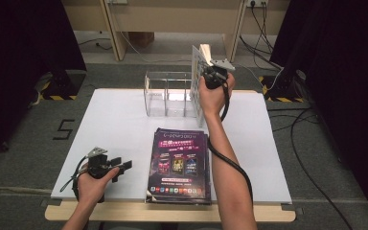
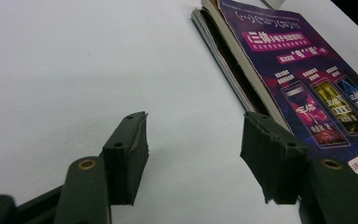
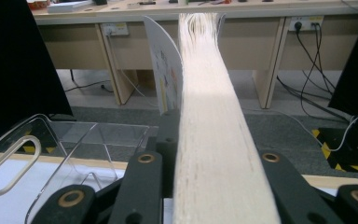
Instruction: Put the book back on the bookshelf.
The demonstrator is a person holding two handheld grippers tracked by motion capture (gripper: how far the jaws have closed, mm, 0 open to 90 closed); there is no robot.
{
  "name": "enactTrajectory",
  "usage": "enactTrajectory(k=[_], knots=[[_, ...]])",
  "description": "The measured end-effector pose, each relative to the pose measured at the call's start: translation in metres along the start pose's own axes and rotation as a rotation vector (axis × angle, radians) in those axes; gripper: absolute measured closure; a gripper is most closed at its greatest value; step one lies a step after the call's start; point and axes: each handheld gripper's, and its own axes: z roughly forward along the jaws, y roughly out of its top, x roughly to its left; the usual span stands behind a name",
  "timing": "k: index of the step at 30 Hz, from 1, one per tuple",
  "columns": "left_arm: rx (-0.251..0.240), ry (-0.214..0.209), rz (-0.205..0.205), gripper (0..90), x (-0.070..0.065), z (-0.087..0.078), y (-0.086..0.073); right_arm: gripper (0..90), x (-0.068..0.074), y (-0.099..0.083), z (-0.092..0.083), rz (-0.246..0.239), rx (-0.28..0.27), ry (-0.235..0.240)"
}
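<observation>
The desk [image 1: 120, 124] is a broad white sheet on a pale wooden top, its near wooden edge showing as a thin strip. At its far middle stands a clear acrylic rack [image 1: 168, 94] with upright dividers; its glassy walls are hard to trace in the high view, and in the right tool's view only a rounded corner with a slot handle [image 3: 10, 163] comes through clearly. A stack of books [image 1: 178, 165] lies flat at the near middle, glossy purple cover up, with small print too fine to read; the lower books show only as page edges [image 2: 223, 65] in the left tool's view, where the stack runs off the right border.

The right tool [image 1: 211, 73] is raised at the right end of the rack and is clamped on a thick book [image 3: 214, 140], held upright above that end. Its jaws are partly open around the block of cream pages, whose fore-edge hides the pads. A thin white cover [image 3: 165, 70] curls away to the left, and its print is blurred.

The left tool [image 2: 193, 158] rests low over the near left of the desk, just left of the stack. Its jaws are wide apart with only bare desk between them, and the ribbed dark pads [image 2: 137, 154] look worn.
</observation>
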Motion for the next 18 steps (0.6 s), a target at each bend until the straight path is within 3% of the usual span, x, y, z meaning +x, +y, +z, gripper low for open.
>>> enactTrajectory(k=[18], knots=[[0.000, -0.001, 0.008, 40.0, -0.0024, -0.0010, 0.0003, 67.0, -0.0007, -0.0016, -0.0059, -0.027, 0.027, -0.006]])
